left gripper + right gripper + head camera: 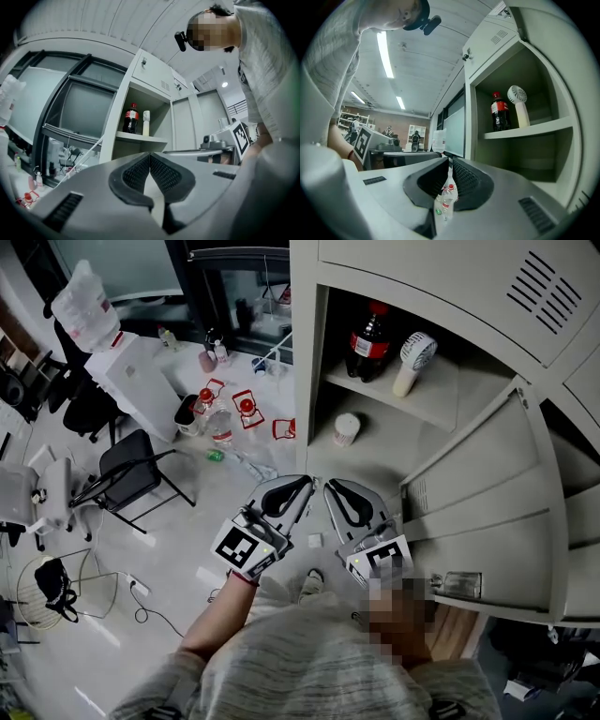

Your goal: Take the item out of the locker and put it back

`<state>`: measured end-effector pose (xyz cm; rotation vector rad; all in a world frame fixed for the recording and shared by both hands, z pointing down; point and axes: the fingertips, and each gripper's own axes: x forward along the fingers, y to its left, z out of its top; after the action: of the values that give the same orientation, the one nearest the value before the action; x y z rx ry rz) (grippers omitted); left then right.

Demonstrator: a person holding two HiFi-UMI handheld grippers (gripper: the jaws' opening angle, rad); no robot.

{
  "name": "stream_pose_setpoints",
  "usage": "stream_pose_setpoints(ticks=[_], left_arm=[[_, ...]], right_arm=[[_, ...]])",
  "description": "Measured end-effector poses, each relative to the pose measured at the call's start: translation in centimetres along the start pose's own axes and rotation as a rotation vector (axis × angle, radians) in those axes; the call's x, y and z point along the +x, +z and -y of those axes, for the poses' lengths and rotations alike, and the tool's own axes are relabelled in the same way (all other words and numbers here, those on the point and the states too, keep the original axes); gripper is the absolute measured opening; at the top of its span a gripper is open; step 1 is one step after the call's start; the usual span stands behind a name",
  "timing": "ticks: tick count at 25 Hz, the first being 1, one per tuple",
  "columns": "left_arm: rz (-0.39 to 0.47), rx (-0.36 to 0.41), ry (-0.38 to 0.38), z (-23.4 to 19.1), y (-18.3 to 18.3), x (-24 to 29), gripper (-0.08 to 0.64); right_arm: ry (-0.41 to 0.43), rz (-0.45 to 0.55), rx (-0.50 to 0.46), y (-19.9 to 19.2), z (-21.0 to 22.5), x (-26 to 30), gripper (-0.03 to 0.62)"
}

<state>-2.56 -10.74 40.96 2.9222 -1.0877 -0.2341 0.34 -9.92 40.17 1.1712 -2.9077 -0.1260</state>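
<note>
Standing in front of the open locker point(441, 282), with its door point(487, 521) swung wide. Holding the left tongs point(302, 484) and the right tongs point(330, 489) side by side, close together, both clenched shut on nothing. Up on the shelf point(442, 401): a cola bottle point(367, 341) upright, just beside a small white fan point(413, 360). Down below the shelf: a white cup point(346, 428). Not touching any of them.

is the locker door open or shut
Open. The locker door is swung out to the right in the head view, and the cola bottle and handheld fan inside are in plain sight.
</note>
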Motion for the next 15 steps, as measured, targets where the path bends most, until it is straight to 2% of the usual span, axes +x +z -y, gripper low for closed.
stream_pose_setpoints(ticks=[9, 10, 12, 15], left_arm=[[-0.01, -0.035, -0.012, -3.1, -1.3, 1.6, 0.009], [-0.012, -0.039, -0.015, -3.4, -1.4, 1.8, 0.009], [-0.017, -0.048, -0.021, -3.7, -1.7, 2.1, 0.009], [-0.022, -0.048, -0.036, -3.9, -2.0, 2.5, 0.009]], right_arm=[[-0.105, -0.002, 0.086, -2.0, 3.4, 2.0, 0.034], [-0.116, 0.002, 0.1, -2.2, 3.7, 2.1, 0.059], [-0.134, 0.005, 0.116, -2.5, 4.2, 2.3, 0.15], [-0.158, 0.004, 0.109, -2.8, 4.9, 2.7, 0.17]])
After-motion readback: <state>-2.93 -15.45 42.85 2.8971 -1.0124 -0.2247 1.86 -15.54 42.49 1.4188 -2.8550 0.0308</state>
